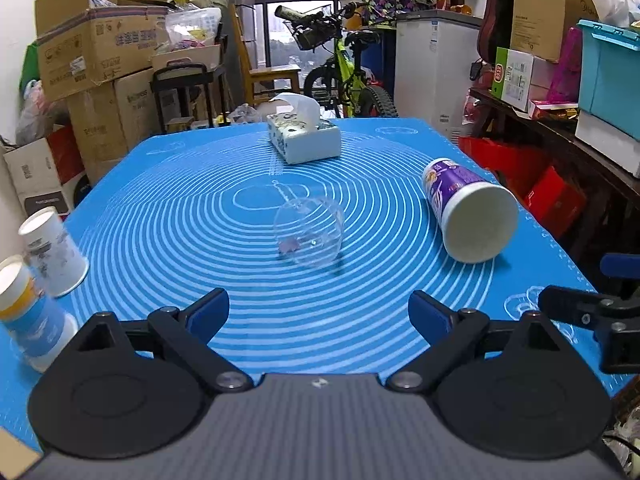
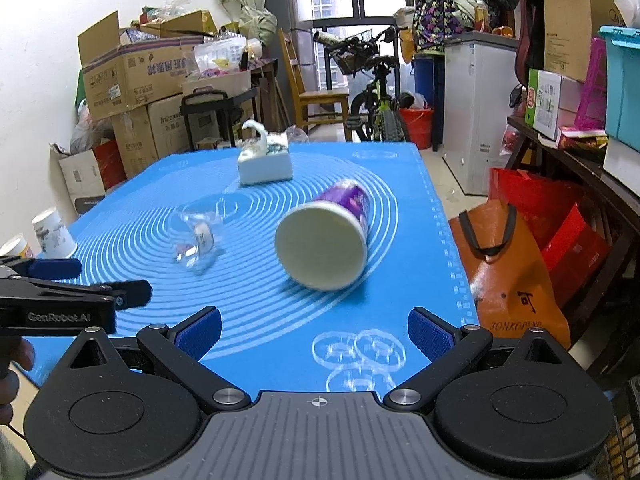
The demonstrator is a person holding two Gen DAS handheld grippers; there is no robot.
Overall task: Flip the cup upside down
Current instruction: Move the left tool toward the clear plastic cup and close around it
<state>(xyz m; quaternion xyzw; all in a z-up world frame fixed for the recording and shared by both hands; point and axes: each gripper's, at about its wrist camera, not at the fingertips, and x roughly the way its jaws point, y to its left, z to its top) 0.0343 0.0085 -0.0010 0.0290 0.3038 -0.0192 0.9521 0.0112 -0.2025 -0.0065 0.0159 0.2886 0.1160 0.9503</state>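
Observation:
A purple and white paper cup point(image 1: 468, 212) lies on its side on the blue mat point(image 1: 200, 240), its white base toward me; it also shows in the right wrist view point(image 2: 328, 240). A clear plastic cup point(image 1: 308, 236) lies on its side at the mat's middle, also in the right wrist view point(image 2: 196, 236). My left gripper point(image 1: 320, 316) is open and empty, short of the clear cup. My right gripper point(image 2: 316, 332) is open and empty, short of the purple cup. Each gripper shows at the edge of the other's view.
A tissue box point(image 1: 304, 136) stands at the mat's far side. Two paper cups point(image 1: 56, 252) stand upside down at the left edge, one nearer point(image 1: 28, 312). Boxes, a bicycle point(image 1: 344, 72) and shelves surround the table. Red bags point(image 2: 516, 264) sit on the floor right.

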